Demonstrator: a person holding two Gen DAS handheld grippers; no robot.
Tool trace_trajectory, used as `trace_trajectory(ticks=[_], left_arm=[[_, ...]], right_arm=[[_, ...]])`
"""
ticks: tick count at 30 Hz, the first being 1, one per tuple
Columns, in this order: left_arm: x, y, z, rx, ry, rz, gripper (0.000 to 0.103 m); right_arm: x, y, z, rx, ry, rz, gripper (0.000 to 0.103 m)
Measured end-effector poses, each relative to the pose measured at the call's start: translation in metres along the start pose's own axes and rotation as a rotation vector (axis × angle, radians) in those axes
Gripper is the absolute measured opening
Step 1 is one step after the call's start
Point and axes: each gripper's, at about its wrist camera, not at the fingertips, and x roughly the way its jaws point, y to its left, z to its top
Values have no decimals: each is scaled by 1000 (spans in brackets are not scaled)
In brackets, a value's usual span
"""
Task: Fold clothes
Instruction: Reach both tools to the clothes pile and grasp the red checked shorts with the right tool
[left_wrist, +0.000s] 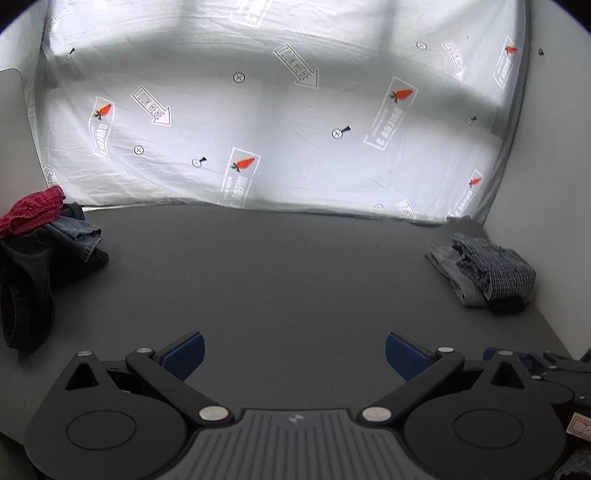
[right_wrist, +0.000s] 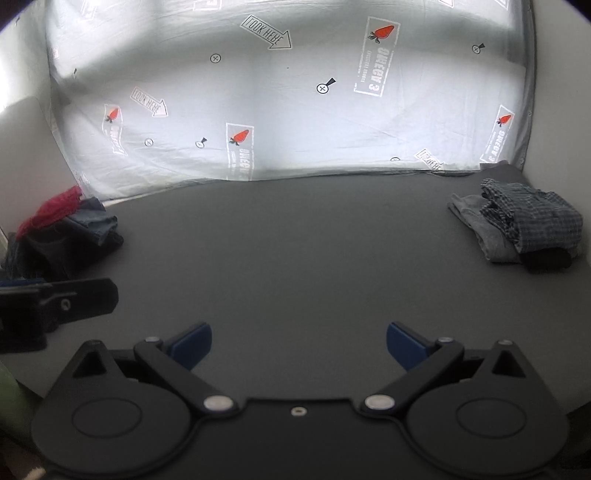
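A backlit white sheet (left_wrist: 280, 122) printed with carrots and arrows hangs behind the grey table (left_wrist: 280, 280), between white walls (left_wrist: 554, 155).

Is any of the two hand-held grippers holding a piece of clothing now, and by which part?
Nothing is held. The left hand-held gripper and the right hand-held gripper are both open over the bare table; the clothes piles lie untouched at the sides.

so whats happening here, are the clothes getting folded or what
Nothing is being handled at this moment. Both the left gripper and the right gripper hover over the bare middle of the dark table with jaws wide open and empty. A loose heap of clothes with a red piece on top sits at the left edge, and a smaller stack with a checked garment on top lies at the right. No garment is spread out for folding.
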Motion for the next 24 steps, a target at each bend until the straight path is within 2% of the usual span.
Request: trace_trajectory(ticks=[3,5,8,11,13,18,24], left_arm=[[5,9,30,-86,-69,28,103],[12,22,48,-176,-74,21,103],[26,51,64,-324,-56,5,103],[37,94,70,-472,-35,77,103],[42,125,71,-542,-24,150,103],[72,225,89,-489,-42,393,103],[108,345,109,-418,-65,683,103]], right_arm=[[24,-16,34,83,-59,199,103],[39,-17,52,80,-111,310,103],[73,5,75,-62,-123,399,103],[101,47,89,-259,-126,370,103],[118,76,98,-325,-155,358,102],[162,156,119,-362,-143,389,102],[216,265,127,-403,-89,316,102]])
